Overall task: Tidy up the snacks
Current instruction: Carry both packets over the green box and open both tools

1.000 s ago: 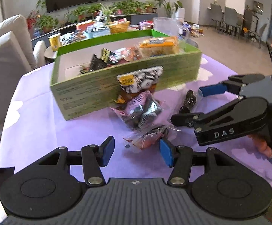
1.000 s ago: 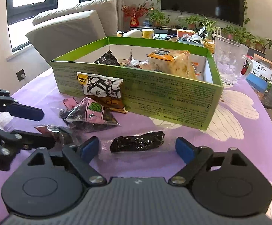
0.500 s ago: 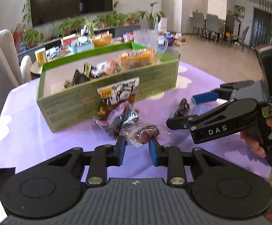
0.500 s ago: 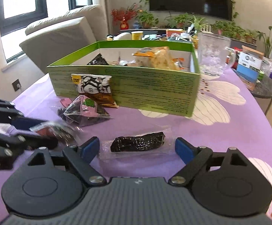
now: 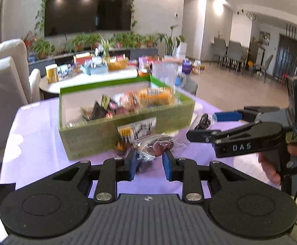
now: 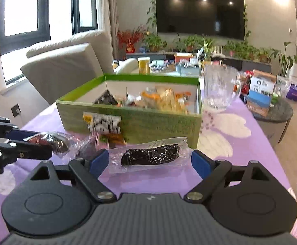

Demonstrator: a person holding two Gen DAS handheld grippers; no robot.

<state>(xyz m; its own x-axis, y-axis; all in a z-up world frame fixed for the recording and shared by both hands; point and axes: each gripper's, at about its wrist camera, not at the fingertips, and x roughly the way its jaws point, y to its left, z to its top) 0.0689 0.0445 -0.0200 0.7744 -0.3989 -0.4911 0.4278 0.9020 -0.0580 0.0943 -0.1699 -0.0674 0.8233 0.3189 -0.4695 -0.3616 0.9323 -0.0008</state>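
My left gripper [image 5: 149, 164] is shut on a clear packet of reddish snacks [image 5: 157, 144] and holds it above the purple table, in front of the green box [image 5: 91, 137]. The packet also shows in the right wrist view [image 6: 46, 139]. My right gripper [image 6: 150, 161] is shut on a clear vacuum packet with a dark snack [image 6: 151, 155], lifted off the table. The green box [image 6: 158, 124] holds several snacks. A black-and-white snack bag [image 6: 104, 123] leans on its front wall.
A glass mug [image 6: 220, 87] stands right of the box. A round side table with a blue-white carton [image 6: 260, 92] is at the right. A white sofa [image 5: 3, 85] is left of the table. The right gripper [image 5: 226, 126] shows in the left wrist view.
Both grippers have risen with their packets off the table. The right gripper closed on the dark snack packet. The left gripper, shut on the reddish packet half a second ago, lifted it toward the box.
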